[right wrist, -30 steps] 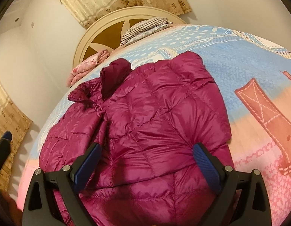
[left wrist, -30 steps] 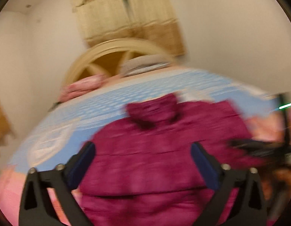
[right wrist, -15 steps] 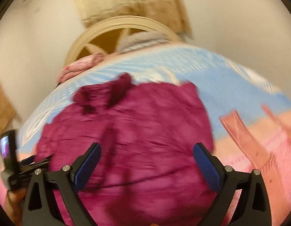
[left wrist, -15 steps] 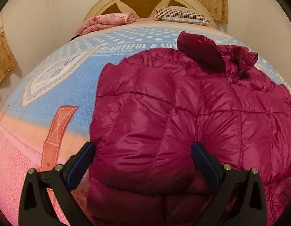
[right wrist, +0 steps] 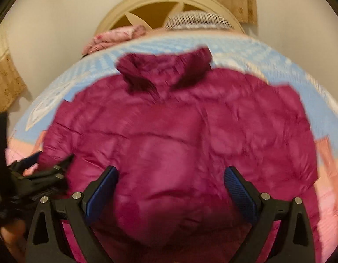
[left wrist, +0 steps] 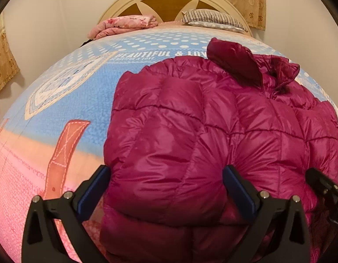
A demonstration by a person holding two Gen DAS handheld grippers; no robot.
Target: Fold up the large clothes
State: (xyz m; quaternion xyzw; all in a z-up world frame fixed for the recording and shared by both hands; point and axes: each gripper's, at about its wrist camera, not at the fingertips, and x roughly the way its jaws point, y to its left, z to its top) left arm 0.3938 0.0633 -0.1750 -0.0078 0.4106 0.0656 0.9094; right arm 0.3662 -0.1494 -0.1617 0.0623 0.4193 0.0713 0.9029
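2 spread tools (left wrist: 166, 188) (right wrist: 171, 186) over jacket (left wrist: 201, 131)

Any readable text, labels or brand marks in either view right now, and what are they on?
"BEAUTIFUL & LOV": white capitals on the blue band of the bedspread; the end is hidden behind the magenta puffer jacket.
A smaller line beneath it is too small to read.
Right wrist view is too blurred to read anything.
No label or brand shows on the jacket.

Magenta quilted puffer jacket (left wrist: 212, 135) lies spread flat, collar far end.

both wrist views look headboard-ward, close over the shared magenta jacket (left wrist: 212, 131).
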